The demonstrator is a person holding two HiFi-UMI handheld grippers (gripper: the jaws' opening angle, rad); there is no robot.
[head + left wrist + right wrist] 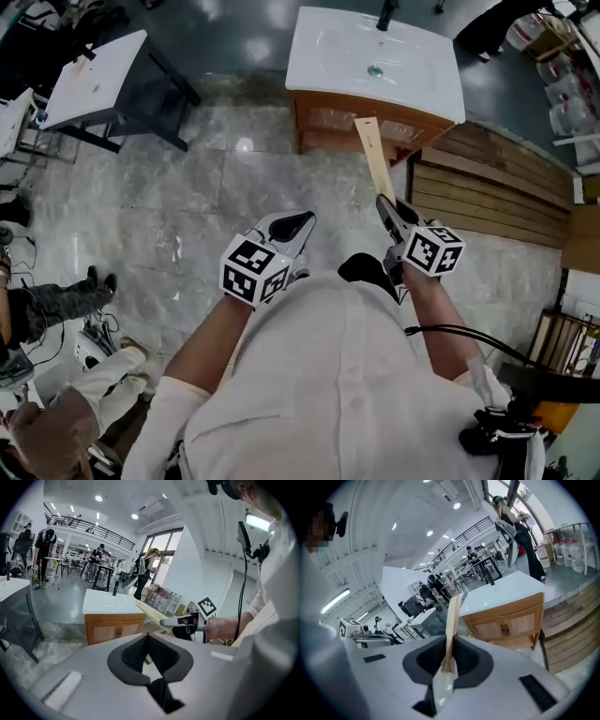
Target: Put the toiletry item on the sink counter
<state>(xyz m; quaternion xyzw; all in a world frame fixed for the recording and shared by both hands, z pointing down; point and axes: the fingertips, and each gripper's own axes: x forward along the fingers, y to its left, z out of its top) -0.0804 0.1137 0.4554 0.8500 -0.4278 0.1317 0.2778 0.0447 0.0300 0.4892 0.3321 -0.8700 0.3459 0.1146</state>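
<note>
1. Holding the item (375, 155) out in front, the right gripper (386, 204) has its fingers closed on the near end. That leaves the long, thin tan strip sticking forward, free to go down first.
2. The right gripper view shows the grip from behind: the item (452, 620) stands nearly upright between the fingers, with a clear wrapper end tucked at the pinch. The hold looks firm enough for the carry.
3. The desk (319, 80), a white top with a sink over a wooden cabinet, lies ahead across the marble floor. The item is in the air and has not reached it, so the placing is not yet done.
4. The left gripper (292, 225) hangs beside the right one, its fingers together on nothing. It appears to be kept clear because one hand can do this job.
5. A likely next step is to close the gap and lay the strip flat beside the basin.
</note>
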